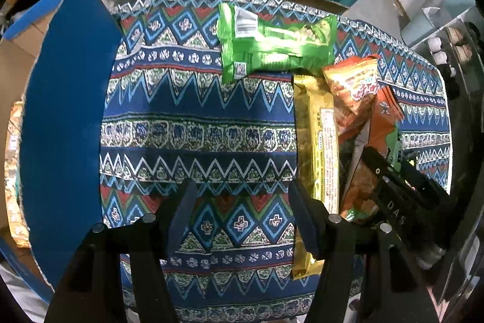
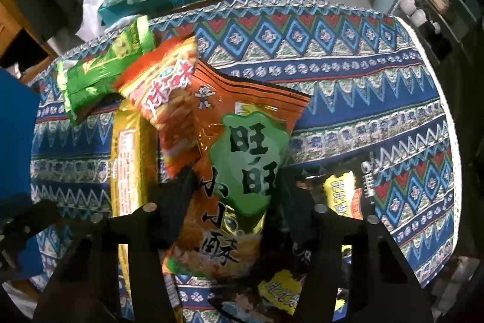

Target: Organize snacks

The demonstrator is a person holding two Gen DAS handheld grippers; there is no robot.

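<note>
Snacks lie on the patterned desk (image 1: 196, 117); right hand-held gripper (image 2: 233, 196) straddles the orange packet (image 2: 242, 171) (contact unclear), left hand-held gripper (image 1: 239, 202) gapes, empty.

The desk (image 1: 196, 111) is covered by a cloth patterned in blue, red, green and white zigzag and diamond bands. Ahead of the left fingers (image 1: 181, 217), toward the far edge, a green snack bag (image 1: 272, 44) lies flat on the cloth. Just beside the right-hand finger of that pair a long yellow packet (image 1: 317, 141) lies lengthwise. Between the right fingers (image 2: 175, 202) lies an orange bag with a green label (image 2: 242, 159), its far end overlapped by a smaller orange bag (image 2: 169, 90). Beside them rests a black and yellow packet (image 2: 341, 192).
</note>
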